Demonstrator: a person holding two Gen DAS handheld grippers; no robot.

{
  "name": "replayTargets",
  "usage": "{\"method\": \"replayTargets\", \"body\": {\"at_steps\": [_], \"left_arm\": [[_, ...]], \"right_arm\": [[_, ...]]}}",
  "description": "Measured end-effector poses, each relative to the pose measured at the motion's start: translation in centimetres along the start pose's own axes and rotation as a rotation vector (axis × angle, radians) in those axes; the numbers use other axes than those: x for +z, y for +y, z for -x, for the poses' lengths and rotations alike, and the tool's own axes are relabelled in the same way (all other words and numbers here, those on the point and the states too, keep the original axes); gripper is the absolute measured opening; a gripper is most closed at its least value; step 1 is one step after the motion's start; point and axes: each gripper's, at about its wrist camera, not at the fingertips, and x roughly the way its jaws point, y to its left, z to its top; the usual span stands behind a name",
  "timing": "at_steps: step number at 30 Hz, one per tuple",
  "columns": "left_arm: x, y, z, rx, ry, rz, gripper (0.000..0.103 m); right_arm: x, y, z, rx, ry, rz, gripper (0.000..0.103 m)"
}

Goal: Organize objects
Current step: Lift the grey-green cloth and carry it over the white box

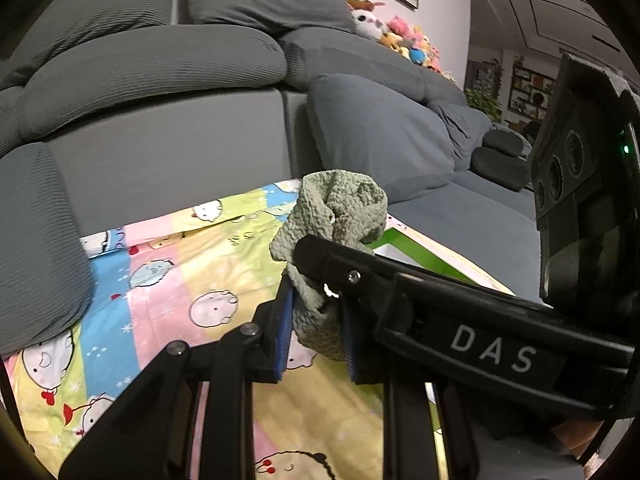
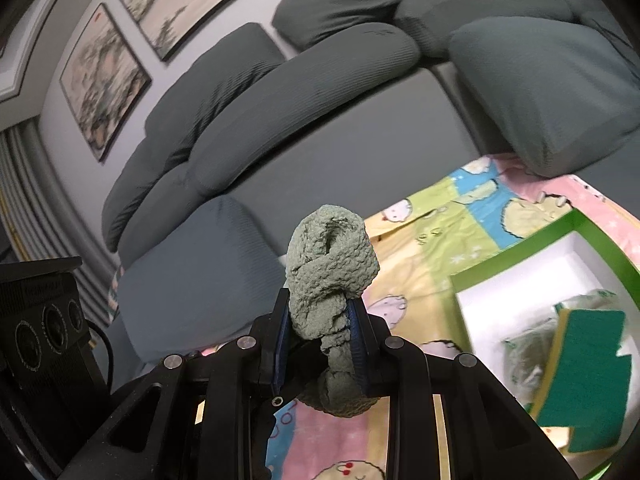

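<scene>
A sage-green knitted sock [image 1: 340,208] is bunched up and held above a cartoon-print sheet [image 1: 168,276]. My left gripper [image 1: 316,320] is shut on its lower part between blue pads. My right gripper [image 2: 320,320] is shut on the same sock [image 2: 332,264], and its black finger crosses the left wrist view over the sock. A green-rimmed white box [image 2: 520,268] lies on the sheet at right, with a green sponge [image 2: 584,376] and a bagged green item [image 2: 524,356] inside.
A grey sofa with big cushions [image 1: 160,64] surrounds the sheet. Plush toys [image 1: 400,36] sit on the sofa back. Framed pictures [image 2: 104,72] hang on the wall. The box's edge shows behind the sock in the left wrist view [image 1: 408,248].
</scene>
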Motion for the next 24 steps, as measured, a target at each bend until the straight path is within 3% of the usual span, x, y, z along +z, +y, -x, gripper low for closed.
{"method": "replayTargets", "body": {"at_steps": [24], "left_arm": [[0.5, -4.4, -4.3, -0.14, 0.079, -0.07, 0.018]], "right_arm": [[0.3, -6.2, 2.5, -0.118, -0.043, -0.159, 0.029]]}}
